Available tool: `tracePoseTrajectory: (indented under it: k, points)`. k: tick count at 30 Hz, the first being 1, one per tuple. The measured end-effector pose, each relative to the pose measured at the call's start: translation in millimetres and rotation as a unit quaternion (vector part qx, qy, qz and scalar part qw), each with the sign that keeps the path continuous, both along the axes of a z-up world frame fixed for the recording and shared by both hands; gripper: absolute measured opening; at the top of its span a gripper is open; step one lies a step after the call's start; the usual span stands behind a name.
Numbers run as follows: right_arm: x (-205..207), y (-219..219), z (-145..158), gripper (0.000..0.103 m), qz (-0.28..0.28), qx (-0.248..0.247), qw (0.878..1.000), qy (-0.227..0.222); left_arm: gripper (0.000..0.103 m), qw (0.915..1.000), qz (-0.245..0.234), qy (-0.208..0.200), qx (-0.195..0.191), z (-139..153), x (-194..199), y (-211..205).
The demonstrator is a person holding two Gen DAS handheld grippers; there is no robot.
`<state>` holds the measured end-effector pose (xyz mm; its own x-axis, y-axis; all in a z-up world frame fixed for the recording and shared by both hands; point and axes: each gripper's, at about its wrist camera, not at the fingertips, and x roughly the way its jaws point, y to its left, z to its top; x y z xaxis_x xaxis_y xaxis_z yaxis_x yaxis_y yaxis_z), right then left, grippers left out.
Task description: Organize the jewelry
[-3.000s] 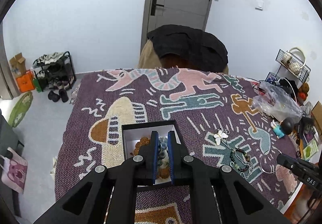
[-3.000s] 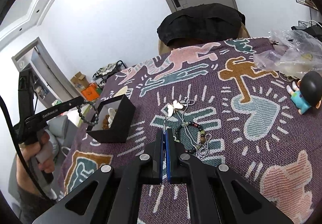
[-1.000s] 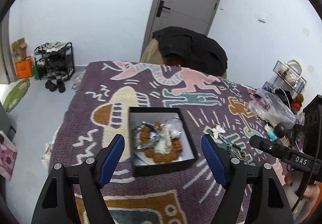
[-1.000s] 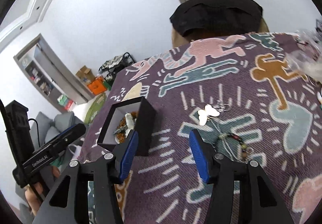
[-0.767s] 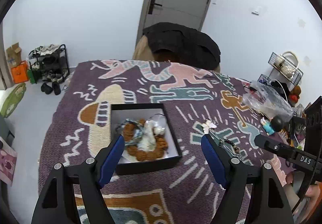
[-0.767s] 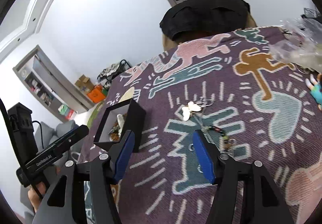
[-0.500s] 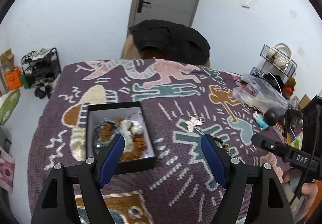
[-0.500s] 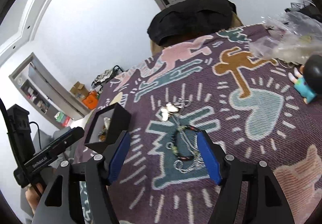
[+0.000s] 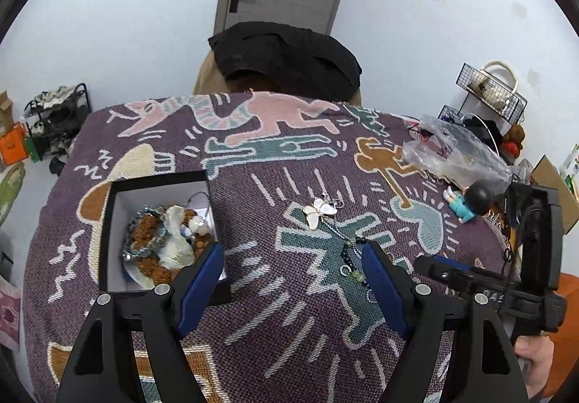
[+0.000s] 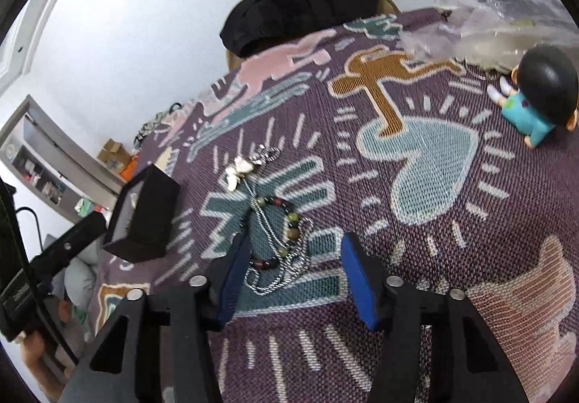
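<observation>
A black jewelry box (image 9: 108, 240) with a white lining sits on the patterned cloth, holding several bracelets and beads (image 9: 159, 240); it also shows in the right wrist view (image 10: 144, 215). A butterfly pendant (image 9: 320, 213) on a silver chain and a dark bead bracelet (image 9: 349, 258) lie on the cloth to the box's right. My left gripper (image 9: 293, 283) is open and empty, above the cloth between box and jewelry. My right gripper (image 10: 293, 276) is open and low over the bead bracelet (image 10: 286, 225) and chain (image 10: 278, 276), the butterfly pendant (image 10: 239, 169) just beyond.
A small doll in teal (image 10: 539, 99) sits at the right of the cloth, with a crumpled plastic bag (image 10: 499, 23) behind it. A chair draped in a black coat (image 9: 286, 59) stands at the table's far edge. Wire baskets (image 9: 488, 95) stand at the far right.
Three seconds ago my left gripper was shut on a bracelet over the box; it let go and swung right. My right gripper opened and moved down close over the bead bracelet and chain.
</observation>
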<state>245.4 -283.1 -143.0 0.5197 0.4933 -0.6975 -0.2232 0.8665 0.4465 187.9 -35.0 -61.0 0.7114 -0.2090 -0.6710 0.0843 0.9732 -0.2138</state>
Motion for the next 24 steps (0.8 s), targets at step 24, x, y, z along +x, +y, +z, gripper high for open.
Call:
tracePoseTrajectory:
  k: [24]
  points:
    - [-5, 63, -17, 0.029, 0.055, -0.196, 0.978, -0.047, 0.079, 0.9999, 0.0, 0.009, -0.006, -12, 1, -2]
